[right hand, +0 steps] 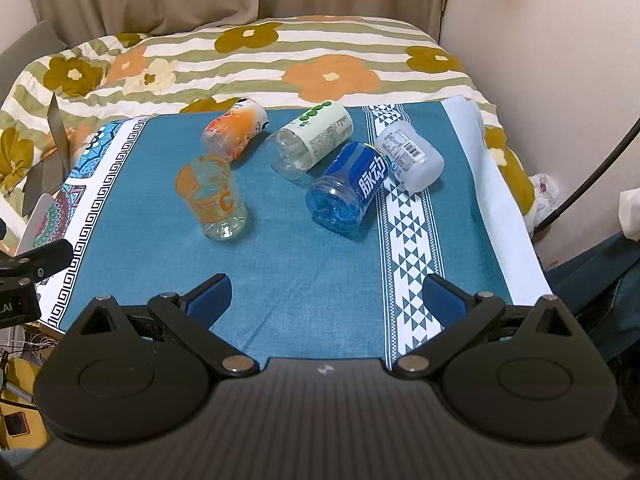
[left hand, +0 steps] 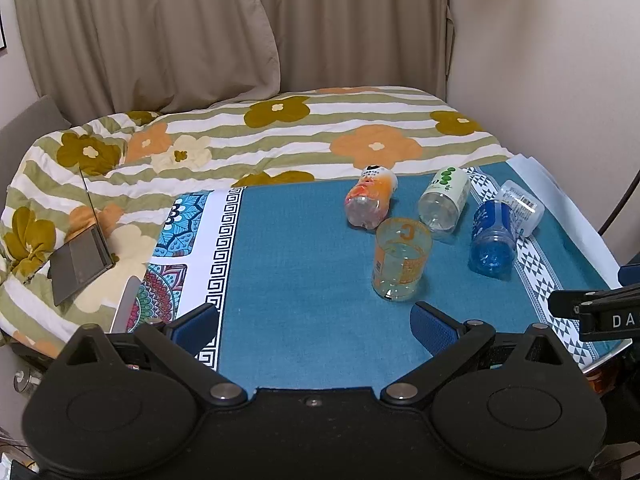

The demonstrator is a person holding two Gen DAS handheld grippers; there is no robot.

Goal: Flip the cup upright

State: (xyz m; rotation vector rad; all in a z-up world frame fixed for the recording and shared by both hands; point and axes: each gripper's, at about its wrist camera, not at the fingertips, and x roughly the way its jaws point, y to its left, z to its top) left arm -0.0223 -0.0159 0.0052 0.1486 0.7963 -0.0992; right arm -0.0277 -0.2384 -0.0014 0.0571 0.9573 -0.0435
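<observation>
Five cut-bottle cups sit on the blue tablecloth. The orange "C" cup stands on its base with the mouth up. Lying on their sides are the orange-pink cup, the green-labelled cup, the blue cup and the white barcode cup. My left gripper is open and empty, a little short of the "C" cup. My right gripper is open and empty, well back from the blue cup.
A floral quilt covers the bed behind the cloth, with an open laptop on it at the left. Curtains and a wall close the back and right. A dark cable hangs at the right edge.
</observation>
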